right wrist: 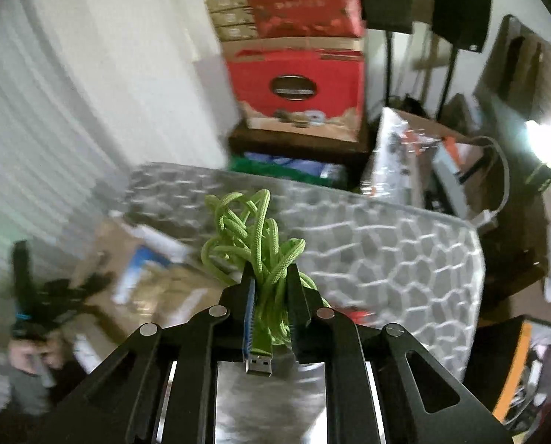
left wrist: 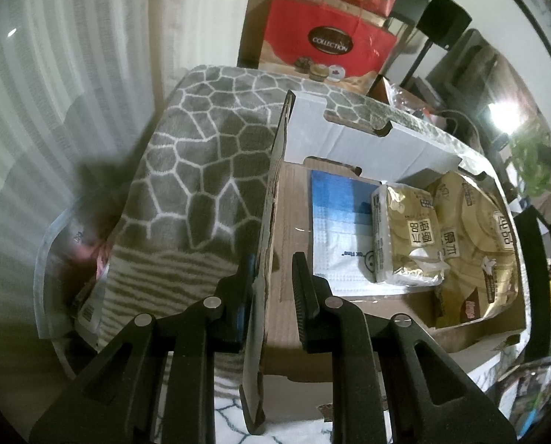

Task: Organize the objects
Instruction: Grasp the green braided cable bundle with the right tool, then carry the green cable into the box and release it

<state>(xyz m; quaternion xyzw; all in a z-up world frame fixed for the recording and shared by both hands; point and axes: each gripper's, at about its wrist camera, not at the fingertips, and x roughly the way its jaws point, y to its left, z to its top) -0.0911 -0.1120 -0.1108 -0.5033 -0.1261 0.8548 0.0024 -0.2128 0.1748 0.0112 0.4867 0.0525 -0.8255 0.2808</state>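
An open cardboard box (left wrist: 349, 140) rests on a grey patterned blanket (left wrist: 201, 155). Inside lie a blue and white mask pack (left wrist: 338, 222) and two gold tissue packs (left wrist: 405, 236). My left gripper (left wrist: 273, 262) is shut on the box's left side wall (left wrist: 266, 229), one finger outside and one inside. In the right wrist view my right gripper (right wrist: 271, 270) is shut on a bundled green braided USB cable (right wrist: 249, 229), held above the blanket (right wrist: 386, 251). Its plug (right wrist: 259, 364) hangs back toward the camera. The box (right wrist: 146, 277) and left gripper (right wrist: 27, 296) show blurred at the left.
Red gift boxes (left wrist: 323, 48) are stacked on cartons behind the blanket. A plastic-wrapped package (left wrist: 75, 266) lies left of the box, partly under the blanket. Cluttered boxes and wires (right wrist: 442, 170) fill the right side. A white curtain (left wrist: 72, 74) hangs on the left.
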